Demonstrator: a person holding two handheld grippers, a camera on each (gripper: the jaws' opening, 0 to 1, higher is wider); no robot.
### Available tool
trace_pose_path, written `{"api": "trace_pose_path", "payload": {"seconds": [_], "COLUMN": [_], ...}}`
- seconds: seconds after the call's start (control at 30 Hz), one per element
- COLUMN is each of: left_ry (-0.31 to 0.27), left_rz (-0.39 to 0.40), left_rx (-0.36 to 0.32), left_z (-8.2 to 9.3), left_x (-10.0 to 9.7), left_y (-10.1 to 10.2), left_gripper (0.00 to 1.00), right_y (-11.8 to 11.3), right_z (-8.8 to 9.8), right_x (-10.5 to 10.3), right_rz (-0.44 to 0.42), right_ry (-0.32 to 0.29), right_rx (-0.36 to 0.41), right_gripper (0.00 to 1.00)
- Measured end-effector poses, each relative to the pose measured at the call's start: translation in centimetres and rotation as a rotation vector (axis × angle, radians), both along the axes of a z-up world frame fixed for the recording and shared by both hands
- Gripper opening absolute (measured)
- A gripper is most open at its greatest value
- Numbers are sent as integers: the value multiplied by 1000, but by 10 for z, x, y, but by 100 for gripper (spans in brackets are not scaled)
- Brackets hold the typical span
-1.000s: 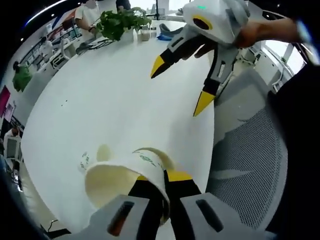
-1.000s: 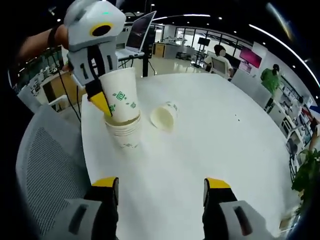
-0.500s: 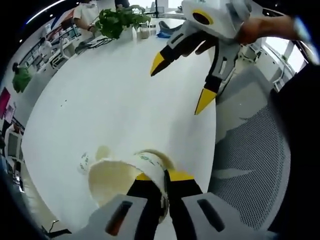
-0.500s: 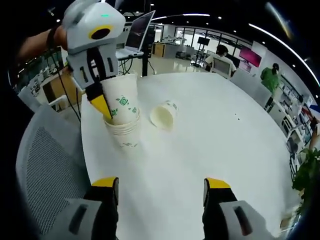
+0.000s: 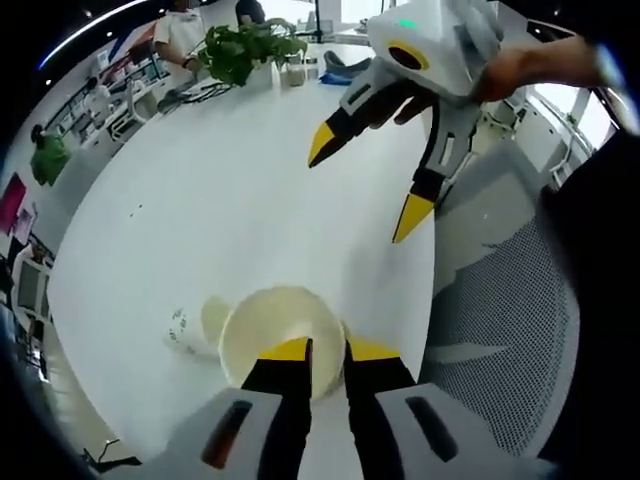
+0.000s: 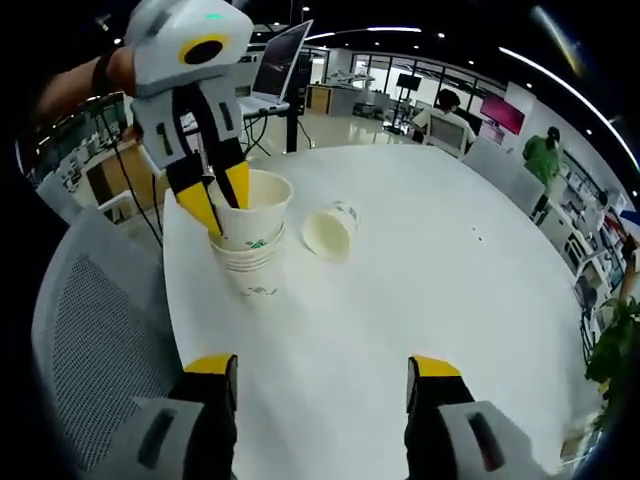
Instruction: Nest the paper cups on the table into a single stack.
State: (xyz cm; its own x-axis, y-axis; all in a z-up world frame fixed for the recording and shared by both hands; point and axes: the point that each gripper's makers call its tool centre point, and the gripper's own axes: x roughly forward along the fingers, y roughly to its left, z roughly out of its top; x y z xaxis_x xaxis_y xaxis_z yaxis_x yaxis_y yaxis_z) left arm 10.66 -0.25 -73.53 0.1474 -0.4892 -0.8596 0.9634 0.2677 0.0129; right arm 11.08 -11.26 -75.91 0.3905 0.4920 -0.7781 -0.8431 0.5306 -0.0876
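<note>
Left hand-held gripper pinches the top cup's rim, seated in one stack; one loose cup lies sideways on the worktop; right hand-held gripper gapes empty.

open-plan office | large round white bench at frame centre | grey mesh chair at lower left | open laptop at upper left | potted plant at top | people seated at desks with monitors at upper right
</note>
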Motion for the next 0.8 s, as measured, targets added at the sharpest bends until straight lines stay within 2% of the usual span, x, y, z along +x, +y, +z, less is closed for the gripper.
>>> {"api": "trace_pose_path", "payload": {"seconds": [0.3,0.47,0.6,0.8], "left_ry": [-14,-7,-1,3], "left_rz": [56,76,66,56], "left_rx": [-64,-97,-111,-124], "left_z": [15,17,21,20], "left_x": [2,2,-7,-10], "left_y": [5,8,6,5], "left_gripper": [16,16,15,15], "right_y": [5,10,11,12], "right_z": [-1,0,-1,-1], "right_x": [1,1,2,0], "right_rz": [0,3,6,7], "right_ry": [1,0,0,1], "right_rx": [2,7,9,9], "right_gripper": [68,68,68,68]}}
